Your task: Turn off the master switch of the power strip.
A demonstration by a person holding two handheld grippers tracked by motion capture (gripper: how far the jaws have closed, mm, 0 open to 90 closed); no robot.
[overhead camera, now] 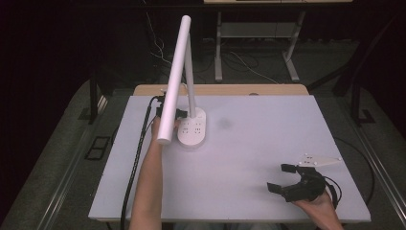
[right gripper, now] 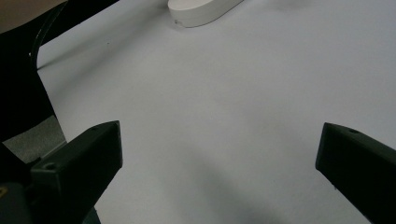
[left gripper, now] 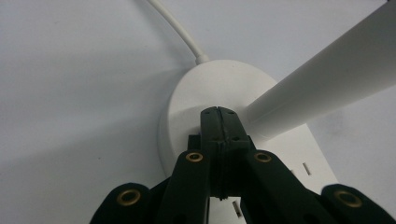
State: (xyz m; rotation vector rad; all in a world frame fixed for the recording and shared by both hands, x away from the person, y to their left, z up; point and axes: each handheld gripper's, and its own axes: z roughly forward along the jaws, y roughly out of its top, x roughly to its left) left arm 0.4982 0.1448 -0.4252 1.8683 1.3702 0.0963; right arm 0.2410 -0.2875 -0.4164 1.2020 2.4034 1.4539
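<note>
Left gripper (left gripper: pixel 218 111): jaws together, tips pressing the desk lamp base (left gripper: pixel 196 100), likely its switch.
Right gripper (overhead camera: pixel 282 176): jaws apart, idle at table's (overhead camera: pixel 249 158) 5 o'clock.

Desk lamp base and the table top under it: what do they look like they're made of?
Desk lamp base: probably moulded plastic, smooth matte white with rounded edges and a soft sheen. Table top: a pale matte sheet with no grain or weave visible; material unclear.
</note>
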